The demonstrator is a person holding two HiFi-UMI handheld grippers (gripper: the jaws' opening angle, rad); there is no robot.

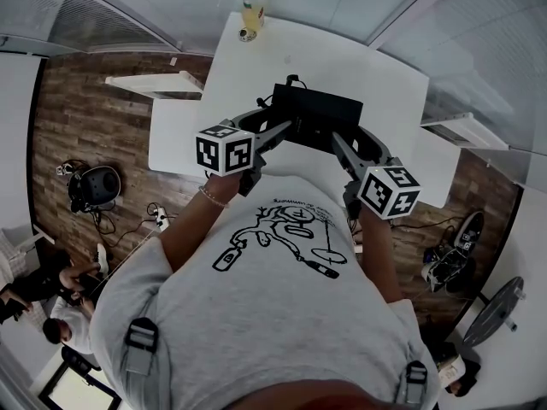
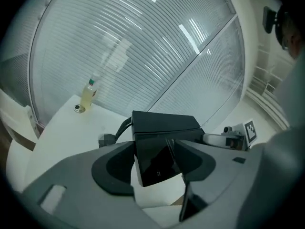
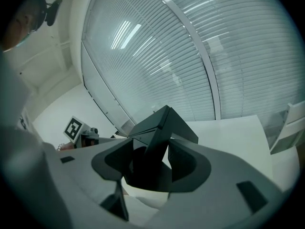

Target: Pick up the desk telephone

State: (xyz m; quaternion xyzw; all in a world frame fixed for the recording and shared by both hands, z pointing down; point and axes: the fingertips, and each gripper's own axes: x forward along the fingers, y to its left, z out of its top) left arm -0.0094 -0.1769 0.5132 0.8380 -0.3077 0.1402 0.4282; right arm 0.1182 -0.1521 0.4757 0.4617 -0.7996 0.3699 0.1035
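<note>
Head view: desk telephone (image 1: pixel 318 109) crosswise, left tongs (image 1: pixel 289 126), right tongs (image 1: pixel 338 140) gripping ends.

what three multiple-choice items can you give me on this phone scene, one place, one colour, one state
1. The bottle stands: A) at the far end of the table B) on the floor C) on a chair.
2. The desk telephone is: A) white B) black C) red.
3. The left gripper and right gripper are: A) both open B) both shut on the desk telephone C) one open, one shut.
Answers: 1 A, the head view shows it at the tabletop's far edge; 2 B, its body is black in every view; 3 B, each gripper view shows jaws pressed on the telephone.
</note>
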